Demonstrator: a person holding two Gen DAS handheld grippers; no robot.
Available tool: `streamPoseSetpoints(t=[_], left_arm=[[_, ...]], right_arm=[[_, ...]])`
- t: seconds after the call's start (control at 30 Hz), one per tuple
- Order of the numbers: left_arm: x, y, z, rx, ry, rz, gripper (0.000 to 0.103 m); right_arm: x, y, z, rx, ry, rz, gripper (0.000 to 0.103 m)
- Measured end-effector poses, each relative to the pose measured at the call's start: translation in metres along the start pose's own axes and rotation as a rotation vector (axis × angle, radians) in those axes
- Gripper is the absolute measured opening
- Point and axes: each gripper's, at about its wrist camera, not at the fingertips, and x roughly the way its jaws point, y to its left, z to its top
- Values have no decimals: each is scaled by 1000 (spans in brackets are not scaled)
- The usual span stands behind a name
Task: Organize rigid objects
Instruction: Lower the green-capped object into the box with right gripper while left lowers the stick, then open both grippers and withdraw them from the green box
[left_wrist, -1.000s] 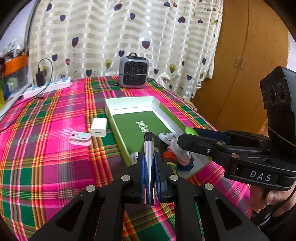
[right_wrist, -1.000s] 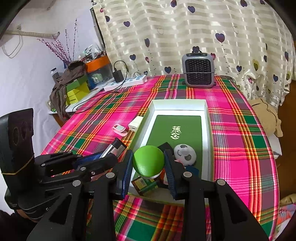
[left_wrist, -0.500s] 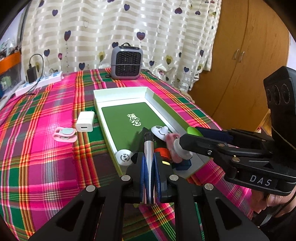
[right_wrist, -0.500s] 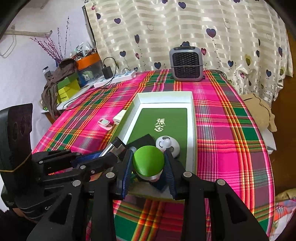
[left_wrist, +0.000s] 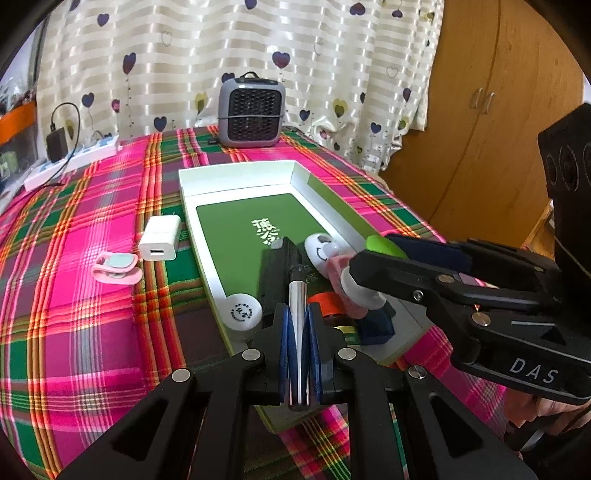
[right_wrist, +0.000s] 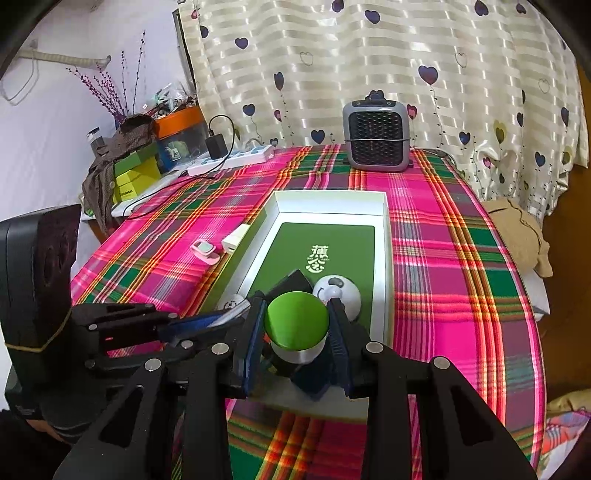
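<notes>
The silver pen-like tube (left_wrist: 297, 295) is pinched between the closed jaws of the left gripper (left_wrist: 297, 347), and the green-capped jar (right_wrist: 297, 325) is clamped in the half-spread right gripper (right_wrist: 297, 343); both hang over the crowded near end of the white tray (right_wrist: 386, 236). Dropped there, I'd guess either could land on the black box (left_wrist: 275, 266), the ping-pong ball (left_wrist: 242, 312) or the panda toy (right_wrist: 338, 291) and roll out over the tray's near edge onto the plaid tablecloth (left_wrist: 92, 332).

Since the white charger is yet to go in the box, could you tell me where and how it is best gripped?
Grip the charger across its two long flat sides, coming from above. It lies flat on the tablecloth, port end towards the camera, beside the box. Its sides look parallel and clear of the pink clip, though the box wall is close.
</notes>
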Motion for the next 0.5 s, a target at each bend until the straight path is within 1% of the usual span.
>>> streamPoseSetpoints(t=[0.3,0.5], left_arm=[[9,6,6,-18,6,-2,10],[13,10,11,-34,7,-14,12]], right_arm=[[26,-4,6,-11,25,-17,35],[28,-7,9,-7,20,-15,35]])
